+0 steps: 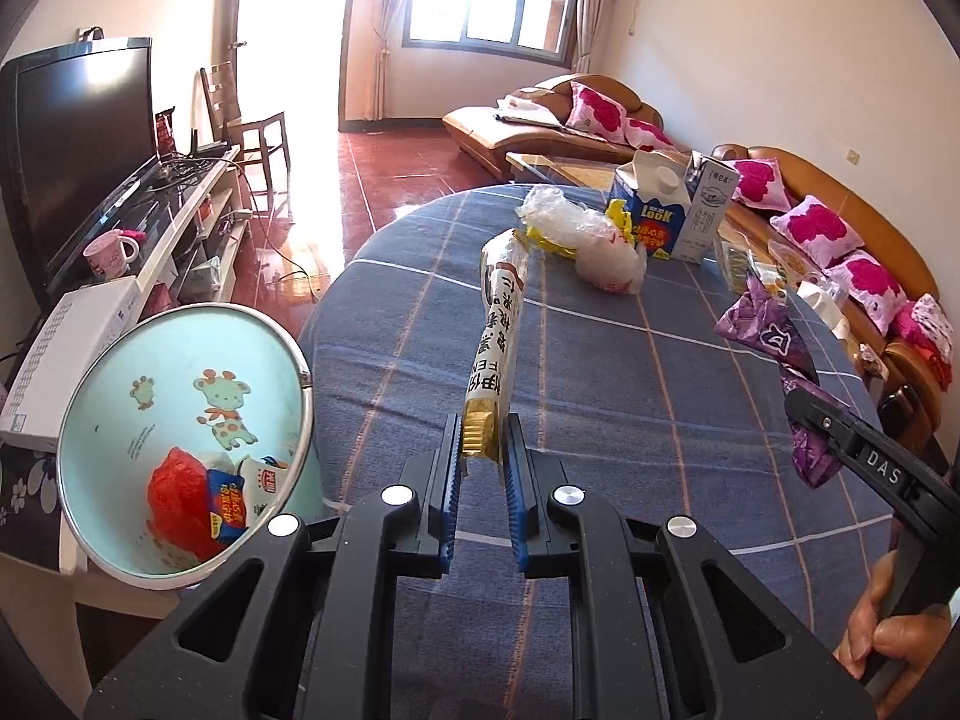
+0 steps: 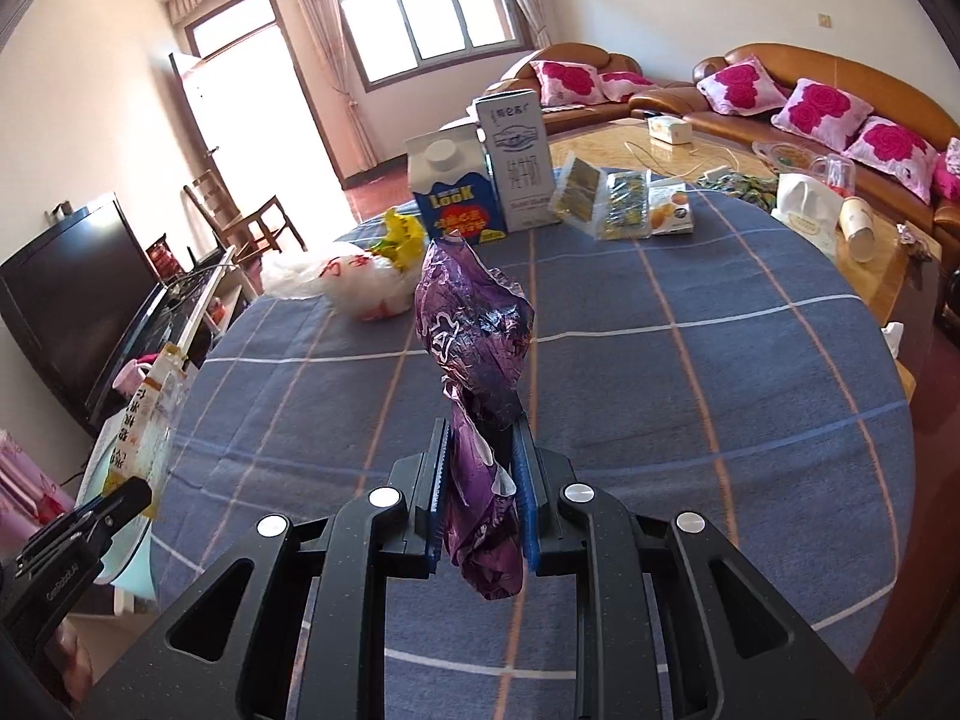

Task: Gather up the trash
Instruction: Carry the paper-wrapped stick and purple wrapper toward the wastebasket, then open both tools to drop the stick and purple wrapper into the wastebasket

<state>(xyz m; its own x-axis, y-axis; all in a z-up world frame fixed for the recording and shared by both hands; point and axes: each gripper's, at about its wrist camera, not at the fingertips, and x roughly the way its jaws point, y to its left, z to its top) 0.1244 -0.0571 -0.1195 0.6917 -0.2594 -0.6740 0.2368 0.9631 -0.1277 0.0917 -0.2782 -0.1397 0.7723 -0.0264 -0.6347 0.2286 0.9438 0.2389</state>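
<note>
Now both claws carry trash above the table, with the bin down by the left one.

Clamped in the left claw (image 1: 485, 461) is the gold end of a long snack wrapper (image 1: 497, 324), its length running straight ahead; the right claw (image 2: 480, 468) is closed on a crumpled purple wrapper (image 2: 474, 324) standing up from its jaws. Just left of and below the left claw, off the table (image 1: 600, 372) edge, gapes the bin (image 1: 108, 372), so that hand is judged nearer. Farther ahead lie plastic bags (image 1: 591, 240) and two cartons (image 1: 672, 210). Much of the bin's contents is hard to identify.
</note>
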